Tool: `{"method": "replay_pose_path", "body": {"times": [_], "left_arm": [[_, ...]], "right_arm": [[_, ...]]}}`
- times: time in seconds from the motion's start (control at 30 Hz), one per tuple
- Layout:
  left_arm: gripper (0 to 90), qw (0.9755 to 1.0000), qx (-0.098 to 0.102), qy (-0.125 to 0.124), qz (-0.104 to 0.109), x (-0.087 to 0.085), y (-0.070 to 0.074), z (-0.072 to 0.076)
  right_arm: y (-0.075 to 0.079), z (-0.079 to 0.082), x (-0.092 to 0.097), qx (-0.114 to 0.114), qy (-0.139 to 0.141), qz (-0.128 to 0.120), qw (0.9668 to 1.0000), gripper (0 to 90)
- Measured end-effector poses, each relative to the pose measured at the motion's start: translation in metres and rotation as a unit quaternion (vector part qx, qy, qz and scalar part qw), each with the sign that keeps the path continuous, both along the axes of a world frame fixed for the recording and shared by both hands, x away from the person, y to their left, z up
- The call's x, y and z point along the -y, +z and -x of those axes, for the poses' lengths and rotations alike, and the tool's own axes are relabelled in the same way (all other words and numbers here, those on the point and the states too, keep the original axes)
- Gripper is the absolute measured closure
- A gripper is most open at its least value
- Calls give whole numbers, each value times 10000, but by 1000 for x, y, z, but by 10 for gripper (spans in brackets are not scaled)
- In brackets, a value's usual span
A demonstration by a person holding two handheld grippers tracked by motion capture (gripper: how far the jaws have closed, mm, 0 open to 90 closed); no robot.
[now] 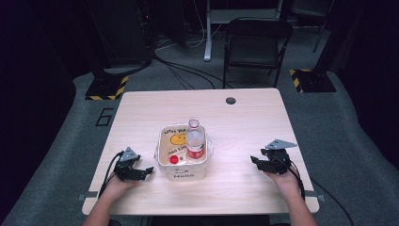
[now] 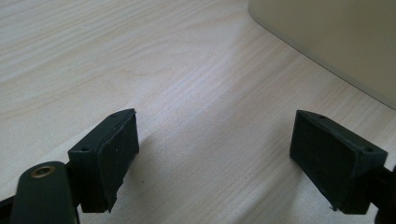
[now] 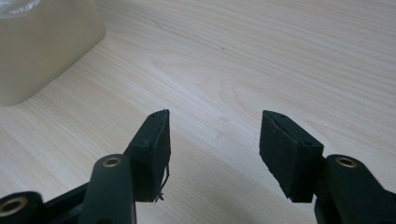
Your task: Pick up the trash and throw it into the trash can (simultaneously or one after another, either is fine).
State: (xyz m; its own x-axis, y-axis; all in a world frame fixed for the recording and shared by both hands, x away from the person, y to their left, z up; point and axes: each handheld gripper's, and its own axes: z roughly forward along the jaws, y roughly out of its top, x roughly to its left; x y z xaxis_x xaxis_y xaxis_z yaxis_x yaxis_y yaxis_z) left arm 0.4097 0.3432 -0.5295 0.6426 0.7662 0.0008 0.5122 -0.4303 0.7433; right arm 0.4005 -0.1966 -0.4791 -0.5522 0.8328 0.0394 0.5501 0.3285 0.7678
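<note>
The left tongs (image 1: pixel 149 170) rest low on the table (image 1: pixel 244 127), jaws wide apart with nothing but bare wood between them; in the left gripper view the near wall of the bin (image 2: pixel 336 42) stands just beyond the upper right, so these tongs sit beside it without touching. The right tongs (image 1: pixel 253 161) also lie near the table top, jaws partly open and empty, pointing toward the bin (image 3: pixel 42 46) from the other side, farther off than the left pair. Both pairs seem parked level and facing inward, a resting stance that keeps either one ready to reach in. Between them, near the front middle of the table, stands the white bin (image 1: pixel 182 175) with a smiley printed inside and "Hello" on its front wall. In it a clear bottle (image 1: pixel 195 140) with a red label stands upright against the right side, its neck open, and a red cap (image 1: pixel 174 159) lies on the bin floor just left of it. Bottle and cap sit apart, likely dropped in as separate pieces. Behind the table stands a dark chair (image 1: pixel 256 44).
</note>
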Motion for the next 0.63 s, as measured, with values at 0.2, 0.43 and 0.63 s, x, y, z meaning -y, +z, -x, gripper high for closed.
{"method": "replay_pose_path", "body": {"times": [0.2, 0.43, 0.63], "left_arm": [[146, 10000, -32, 78, 32, 5, 0, -4], [148, 9999, -20, 147, 5, 8, 1, -10], [148, 9999, -47, 156, 19, 8, 1, -11]], "right_arm": [[-10, 1, 7, -70, 35, 84, 9999, 423], [-26, 3, 14, -397, 142, -501, 9979, 426], [-30, 3, 5, -310, 265, -369, 9985, 414]]}}
